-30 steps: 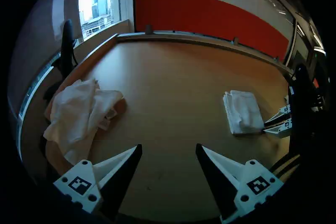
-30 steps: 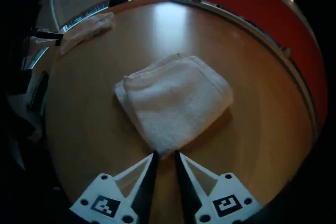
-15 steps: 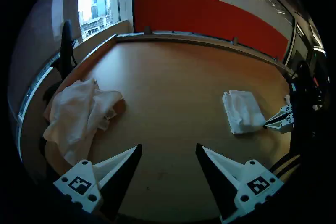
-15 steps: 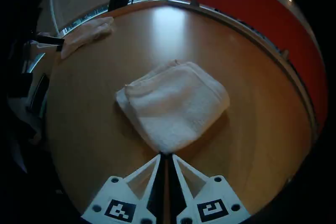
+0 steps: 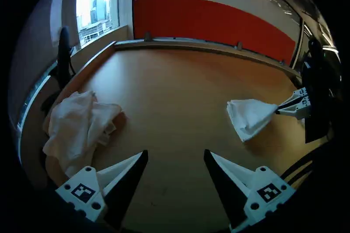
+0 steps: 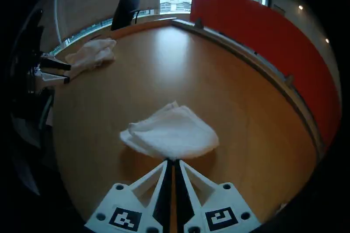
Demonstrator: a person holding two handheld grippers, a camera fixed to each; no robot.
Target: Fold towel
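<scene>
Wooden worktop (image 5: 175,80): right tongs (image 6: 173,163), closed on a corner of the folded towel (image 6: 173,134), apparently lifting it aside as finished; left tongs (image 5: 176,156) gape empty, well apart from it.

Your left gripper (image 5: 175,152) has two white wedge-shaped fingers (image 5: 124,172) with black inner faces, each tapering to a point. Each base carries a square black-and-white marker (image 5: 83,192), at 7 and 5 o'clock in the left gripper view, with small dark round holes (image 5: 89,168) beside it. Your right gripper (image 6: 173,161) is built the same: white triangular fingers with open cut-outs, black inner faces, a square marker on each base and dark holes at its corners. At 3 o'clock in the left gripper view, its white fingers show small markers too, against a dark shape too dim to make out.
</scene>
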